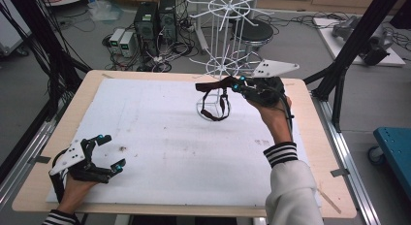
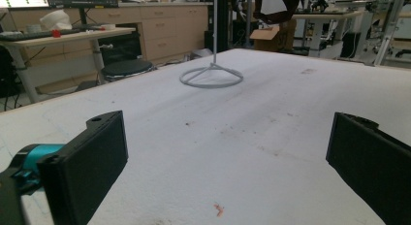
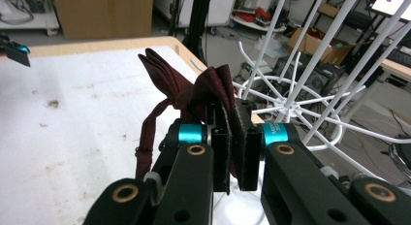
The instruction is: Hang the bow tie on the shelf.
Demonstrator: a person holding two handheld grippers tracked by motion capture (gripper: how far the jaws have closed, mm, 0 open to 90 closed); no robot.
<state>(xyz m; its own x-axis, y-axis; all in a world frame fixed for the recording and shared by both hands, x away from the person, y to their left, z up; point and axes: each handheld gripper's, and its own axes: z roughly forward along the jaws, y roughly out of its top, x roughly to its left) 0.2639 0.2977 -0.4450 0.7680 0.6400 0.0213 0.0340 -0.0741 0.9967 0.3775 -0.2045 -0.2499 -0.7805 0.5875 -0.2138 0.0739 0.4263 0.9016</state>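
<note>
A wooden table (image 1: 310,152) is covered almost edge to edge by a white sheet (image 1: 160,133) marked with faint brown stains. A white wire rack (image 1: 220,55) is set by its ring base on the sheet's far side.

The tabletop (image 1: 310,152) is light wood with a big white sheet (image 1: 160,137) on it, marked by a few small dark spots. The floor (image 1: 29,89) is grey. Behind the tabletop stand two black computer towers (image 1: 155,19) with many tangled cables (image 1: 160,57), and a round black stool (image 1: 256,31). Black metal poles (image 1: 356,38) rise at both sides. A blue cart (image 1: 395,147) sits at the right. Wooden cupboards (image 2: 165,28) line the far wall.
</note>
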